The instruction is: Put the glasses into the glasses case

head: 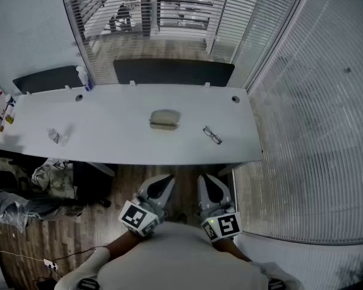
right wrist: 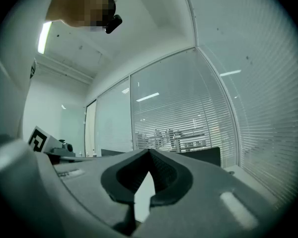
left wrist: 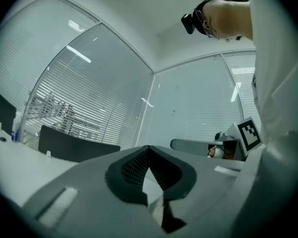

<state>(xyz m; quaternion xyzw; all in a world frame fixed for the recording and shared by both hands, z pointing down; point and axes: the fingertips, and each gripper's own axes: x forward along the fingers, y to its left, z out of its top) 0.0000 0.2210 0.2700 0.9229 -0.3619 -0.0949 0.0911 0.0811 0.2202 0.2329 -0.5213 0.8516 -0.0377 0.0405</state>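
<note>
A grey-green glasses case [head: 164,119] lies closed near the middle of the white table [head: 121,144]. Dark-framed glasses [head: 212,135] rest on the table to its right, a short way apart. Both grippers are held low by the person's body, short of the table's near edge and well away from both objects. My left gripper [head: 163,180] is shut and holds nothing, its jaw tips meeting in the left gripper view [left wrist: 148,148]. My right gripper [head: 204,179] is shut too, with nothing between its jaws [right wrist: 149,151]. Neither gripper view shows the case or the glasses.
A crumpled plastic bottle [head: 56,136] lies at the table's left and a spray bottle [head: 85,77] stands at the back left. Dark panels [head: 172,72] line the far edge. A chair with clothes [head: 53,177] sits under the table's left. Blinds [head: 308,138] close off the right.
</note>
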